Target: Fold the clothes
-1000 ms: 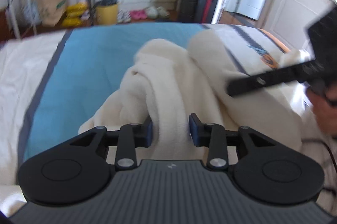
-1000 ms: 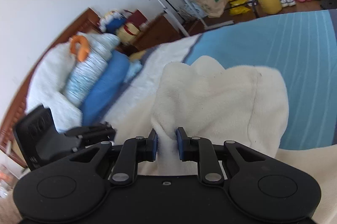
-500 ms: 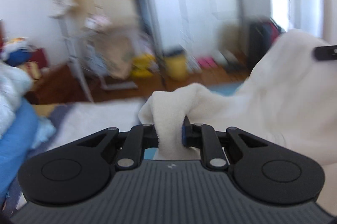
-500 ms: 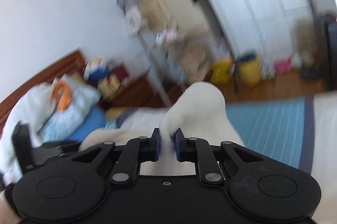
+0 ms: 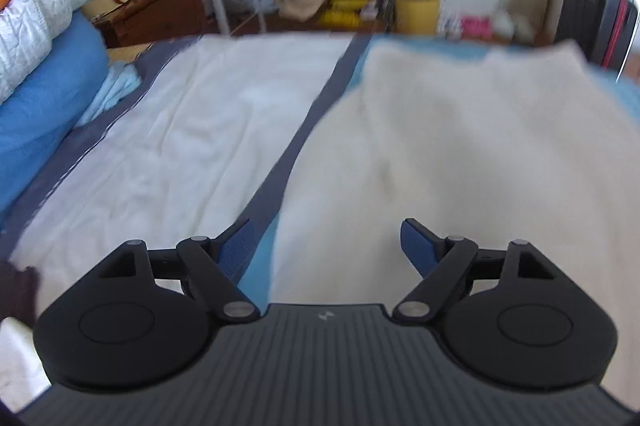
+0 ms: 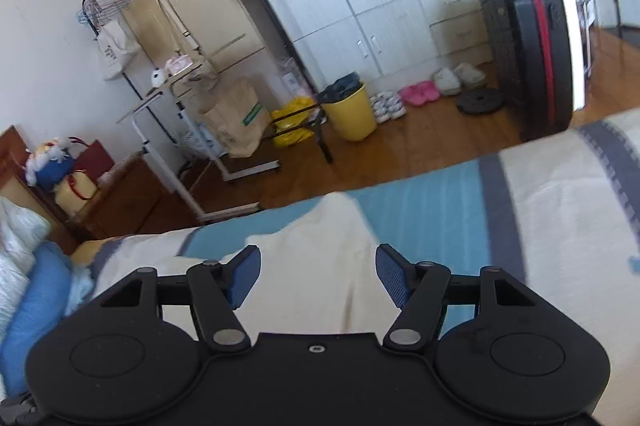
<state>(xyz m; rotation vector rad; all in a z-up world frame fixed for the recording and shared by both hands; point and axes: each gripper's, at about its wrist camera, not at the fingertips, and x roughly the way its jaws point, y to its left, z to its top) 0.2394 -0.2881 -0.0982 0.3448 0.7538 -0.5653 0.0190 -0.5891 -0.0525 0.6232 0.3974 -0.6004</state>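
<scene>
The left gripper (image 5: pixel 326 246) stood with its jaws wide apart and nothing between them, poised over the near edge of the cream fleece garment (image 5: pixel 460 154). The right gripper (image 6: pixel 316 276) was likewise spread wide and empty, with the same garment (image 6: pixel 320 266) just beyond its blue pads (image 6: pixel 394 276). The garment lay spread out fairly flat on the bed (image 5: pixel 208 130), mostly over the blue band of the cover and reaching toward the far edge of the bed, its left side running along the dark stripe. No crisp fold line or stacked layers could be made out through the blur, so the spread cloth would fit either a piece laid out ready for folding or one already doubled over once with further folds left. Whatever remained, neither gripper held any cloth.
</scene>
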